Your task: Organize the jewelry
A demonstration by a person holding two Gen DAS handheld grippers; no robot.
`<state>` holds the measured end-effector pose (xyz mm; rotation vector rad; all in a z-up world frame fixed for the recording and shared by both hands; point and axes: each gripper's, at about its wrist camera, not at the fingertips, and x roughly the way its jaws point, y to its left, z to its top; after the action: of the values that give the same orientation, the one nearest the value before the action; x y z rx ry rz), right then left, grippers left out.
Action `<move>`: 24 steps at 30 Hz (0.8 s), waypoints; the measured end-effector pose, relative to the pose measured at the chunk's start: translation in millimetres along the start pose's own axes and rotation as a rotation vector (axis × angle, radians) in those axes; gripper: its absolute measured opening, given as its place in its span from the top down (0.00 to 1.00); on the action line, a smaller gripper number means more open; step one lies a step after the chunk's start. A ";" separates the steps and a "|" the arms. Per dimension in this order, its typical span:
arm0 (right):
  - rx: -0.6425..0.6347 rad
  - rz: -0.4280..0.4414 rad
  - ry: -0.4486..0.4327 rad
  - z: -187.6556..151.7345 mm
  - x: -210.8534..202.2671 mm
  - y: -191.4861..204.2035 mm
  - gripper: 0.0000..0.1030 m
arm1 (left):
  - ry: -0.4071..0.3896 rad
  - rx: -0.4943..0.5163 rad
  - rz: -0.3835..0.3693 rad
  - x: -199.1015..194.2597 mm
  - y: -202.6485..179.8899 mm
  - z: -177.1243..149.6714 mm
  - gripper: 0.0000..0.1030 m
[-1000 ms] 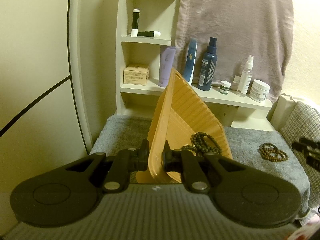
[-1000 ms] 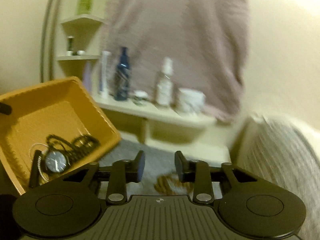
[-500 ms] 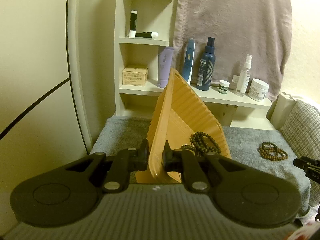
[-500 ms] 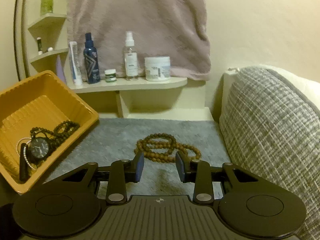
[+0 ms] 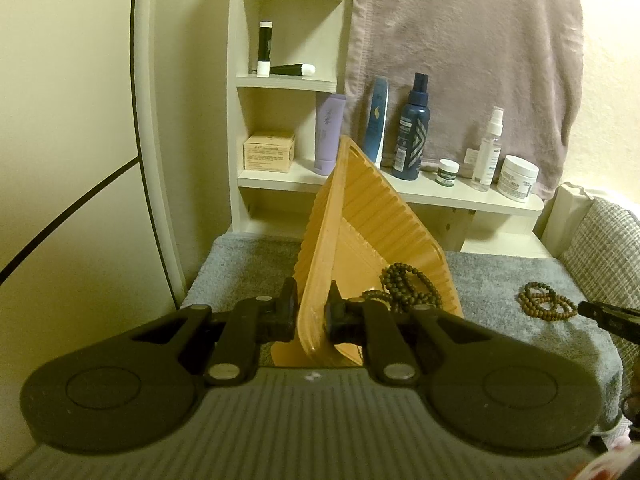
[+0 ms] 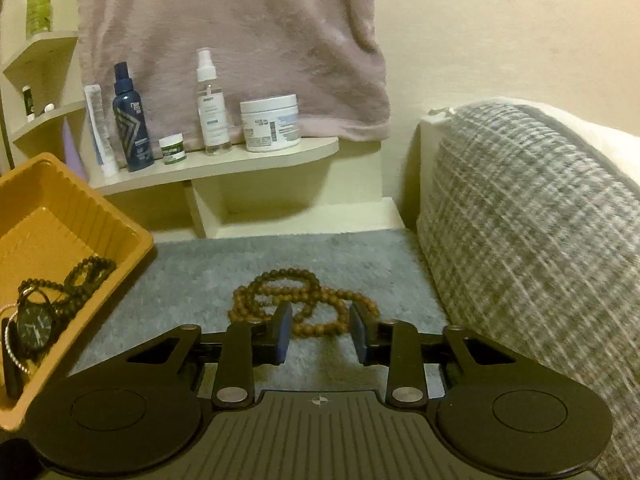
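Observation:
My left gripper is shut on the near rim of the orange ribbed tray and holds it tilted up. Inside the tray lie dark beads, a black watch and a thin silver bangle. A string of brown wooden beads is heaped on the grey mat. My right gripper is low over that heap, its jaws closing with part of the beads between them and the pads not pressing on them. In the left wrist view one of its fingers shows beside the brown beads.
A cream shelf behind the mat carries bottles, a spray bottle and a white jar. A mauve towel hangs above it. A grey checked cushion bounds the mat on the right, a tall shelf unit on the left.
My right gripper has swung down and forward to the brown beads, which now lie between its fingers, and its jaws have narrowed. The left gripper and the tray have stayed put.

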<state>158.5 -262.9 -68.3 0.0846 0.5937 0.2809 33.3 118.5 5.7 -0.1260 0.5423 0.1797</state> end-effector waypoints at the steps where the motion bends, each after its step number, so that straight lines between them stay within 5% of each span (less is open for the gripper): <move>1: -0.002 -0.001 0.008 1.9 4.6 1.1 0.78 | 0.000 0.001 0.000 0.0 -0.1 -0.1 0.89; 16: 0.034 -0.042 0.104 17.6 56.9 4.0 0.82 | 0.002 0.002 0.002 0.5 0.9 0.1 0.89; 24: 0.026 -0.045 0.129 16.1 64.2 5.6 0.92 | 0.004 0.000 0.005 0.7 0.9 -0.2 0.89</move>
<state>217.1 -239.2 -88.8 0.0788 0.7266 0.2356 33.6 119.4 5.1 -0.1247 0.5462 0.1842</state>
